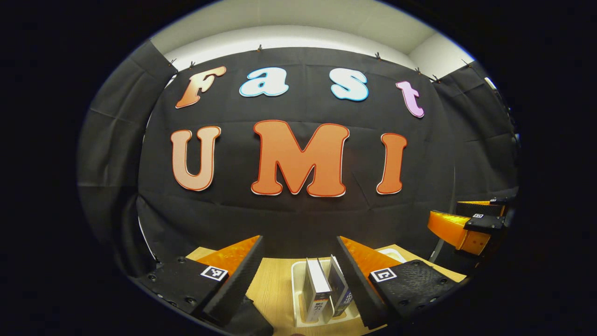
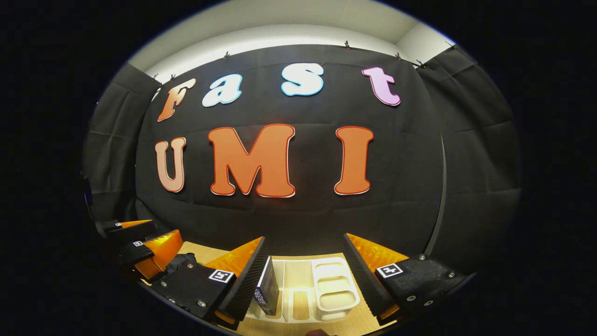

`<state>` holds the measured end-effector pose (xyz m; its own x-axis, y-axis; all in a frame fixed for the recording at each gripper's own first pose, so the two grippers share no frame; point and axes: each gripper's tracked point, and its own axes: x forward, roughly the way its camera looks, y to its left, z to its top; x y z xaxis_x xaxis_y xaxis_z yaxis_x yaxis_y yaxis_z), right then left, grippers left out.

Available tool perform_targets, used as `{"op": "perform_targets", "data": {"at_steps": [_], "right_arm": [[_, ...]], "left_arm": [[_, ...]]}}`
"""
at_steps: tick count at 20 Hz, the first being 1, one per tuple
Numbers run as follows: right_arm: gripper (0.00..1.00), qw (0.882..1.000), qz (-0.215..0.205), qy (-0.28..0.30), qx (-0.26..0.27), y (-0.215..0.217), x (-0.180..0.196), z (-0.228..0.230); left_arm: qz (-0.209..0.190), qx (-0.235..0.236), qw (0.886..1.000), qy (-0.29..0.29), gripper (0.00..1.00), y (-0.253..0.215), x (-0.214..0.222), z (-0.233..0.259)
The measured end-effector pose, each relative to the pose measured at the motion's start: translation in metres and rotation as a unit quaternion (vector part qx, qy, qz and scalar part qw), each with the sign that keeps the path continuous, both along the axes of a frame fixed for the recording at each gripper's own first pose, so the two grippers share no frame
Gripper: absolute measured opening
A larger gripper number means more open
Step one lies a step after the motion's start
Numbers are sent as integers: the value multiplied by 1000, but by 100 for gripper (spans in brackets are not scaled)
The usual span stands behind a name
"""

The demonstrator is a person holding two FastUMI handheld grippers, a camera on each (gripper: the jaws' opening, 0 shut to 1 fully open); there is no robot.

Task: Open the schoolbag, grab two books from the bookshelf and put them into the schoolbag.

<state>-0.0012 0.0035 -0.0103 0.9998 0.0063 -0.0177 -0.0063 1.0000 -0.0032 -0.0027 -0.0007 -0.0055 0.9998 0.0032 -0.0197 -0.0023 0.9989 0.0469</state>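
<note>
Holding my left gripper (image 1: 299, 261) wide open and empty, I see two upright white-edged books (image 1: 326, 289) at six o'clock in a white bookshelf (image 1: 295, 280); my right gripper (image 2: 305, 263) gapes empty too.

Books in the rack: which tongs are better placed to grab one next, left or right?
Left, probably. In the left gripper view, the left tongs are open with both upright books framed between the fingers. The right tongs, also open, frame mostly empty rack slots, one book beside a finger.
</note>
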Motion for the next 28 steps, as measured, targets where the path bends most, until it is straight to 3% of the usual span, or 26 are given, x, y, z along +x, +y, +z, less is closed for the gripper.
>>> {"op": "perform_targets", "data": {"at_steps": [16,23,28], "right_arm": [[95,1000,-5,1,3,-3,1,-6],[95,1000,-9,15,4,-11,-1,-22],[95,999,-27,38,-1,-33,-2,-43]], "left_arm": [[34,39,999,-2,95,27,-4,-1],[50,107,992,36,96,49,-5,-35],[67,186,976,89,96,73,-13,-82]]}}
